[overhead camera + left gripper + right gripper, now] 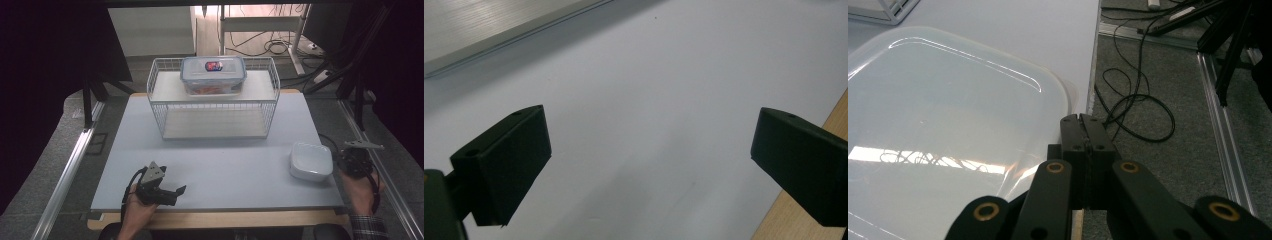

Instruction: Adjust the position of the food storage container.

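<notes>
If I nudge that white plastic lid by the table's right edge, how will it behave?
The lid looks thin and translucent, so probably light and a bit bendy. Its glossy top suggests it may slide easily. It lies flat and low, so it is unlikely to tip or roll.

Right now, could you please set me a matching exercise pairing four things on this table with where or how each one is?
Things:
1. clear lidded food container
2. white square plastic box
3. left gripper
4. right gripper

Places or states:
A. jaws wide open over the bare grey tabletop
B. near the table's right edge
C. on the upper shelf of the white wire rack
D. jaws shut beside the box's corner

Pairs: 1-C, 2-B, 3-A, 4-D
</notes>
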{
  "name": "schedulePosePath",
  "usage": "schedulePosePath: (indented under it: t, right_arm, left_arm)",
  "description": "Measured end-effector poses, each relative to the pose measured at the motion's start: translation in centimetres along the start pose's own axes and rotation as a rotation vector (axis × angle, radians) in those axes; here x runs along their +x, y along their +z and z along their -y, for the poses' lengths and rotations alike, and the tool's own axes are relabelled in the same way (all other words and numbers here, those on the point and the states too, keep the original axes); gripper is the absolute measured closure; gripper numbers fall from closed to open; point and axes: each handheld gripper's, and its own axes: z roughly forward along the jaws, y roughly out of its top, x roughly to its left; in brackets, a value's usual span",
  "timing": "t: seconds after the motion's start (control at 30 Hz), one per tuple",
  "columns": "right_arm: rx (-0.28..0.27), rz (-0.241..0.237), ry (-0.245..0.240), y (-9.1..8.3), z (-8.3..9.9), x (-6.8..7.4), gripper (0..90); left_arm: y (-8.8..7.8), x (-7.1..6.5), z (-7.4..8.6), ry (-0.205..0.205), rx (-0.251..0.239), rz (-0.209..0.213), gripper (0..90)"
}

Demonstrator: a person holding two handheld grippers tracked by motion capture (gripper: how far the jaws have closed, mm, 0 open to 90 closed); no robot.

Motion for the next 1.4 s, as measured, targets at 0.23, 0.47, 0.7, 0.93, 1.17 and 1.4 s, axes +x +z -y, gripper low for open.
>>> schedulePosePath:
  t: [0.23,0.47,0.7,0.93,1.17,1.4]
  right_arm:
    - [-0.013,-0.059,-0.001,0.6,-0.4,1.1,89.6]
    - [-0.012,-0.135,-0.025,0.9,-0.8,3.1,89.5]
    - [-0.008,-0.206,-0.082,1.2,-1.4,5.7,89.5]
    - [0.003,-0.291,-0.105,1.4,-1.7,8.2,89.3]
    - [0.012,-0.359,-0.147,1.4,-1.9,11.0,88.6]
    - [0.007,-0.419,-0.172,1.7,-2.2,13.1,88.6]
  left_arm:
    - [0.1,-0.1,0.0,0.007,0.007,-0.002,2.4]
    - [0.2,-0.1,0.0,0.007,0.010,-0.001,2.4]
    - [0.2,-0.2,0.0,0.016,0.012,-0.002,2.4]
    - [0.3,-0.3,0.0,0.021,0.012,-0.002,2.4]
    - [0.4,-0.4,-0.1,0.030,0.018,-0.002,2.4]
    - [0.4,-0.5,-0.1,0.041,0.023,0.002,2.5]
